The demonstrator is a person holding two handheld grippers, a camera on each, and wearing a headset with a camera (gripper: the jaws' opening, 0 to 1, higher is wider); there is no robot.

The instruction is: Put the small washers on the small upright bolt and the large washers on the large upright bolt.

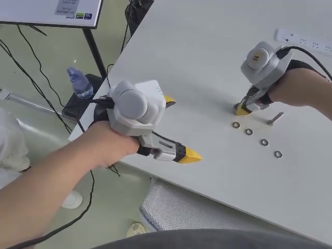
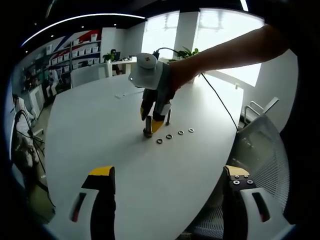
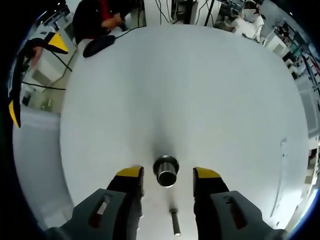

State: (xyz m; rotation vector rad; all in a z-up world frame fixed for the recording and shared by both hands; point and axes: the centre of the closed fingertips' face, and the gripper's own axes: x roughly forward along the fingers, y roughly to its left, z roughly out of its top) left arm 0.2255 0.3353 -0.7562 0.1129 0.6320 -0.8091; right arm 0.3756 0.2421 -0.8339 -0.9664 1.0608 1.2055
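Observation:
A wide steel bolt (image 3: 166,171) stands upright on the white table (image 1: 197,62). My right gripper (image 3: 168,173) is open, with its yellow fingertips on either side of that bolt and a gap on both sides. A thin bolt (image 1: 275,118) lies flat just beyond it. Several small washers (image 1: 249,132) lie in a row next to the right gripper (image 1: 243,109). My left gripper (image 1: 179,127) hangs open with nothing between its jaws over the table's near left edge, well away from the washers (image 2: 169,136) and the upright bolt (image 2: 148,132).
A white power strip (image 1: 306,40) lies at the table's far right. A mesh chair (image 1: 176,207) sits under the near edge. A water bottle (image 1: 80,83) and cables are on the floor at left. A person (image 3: 95,15) sits beyond the table's far end.

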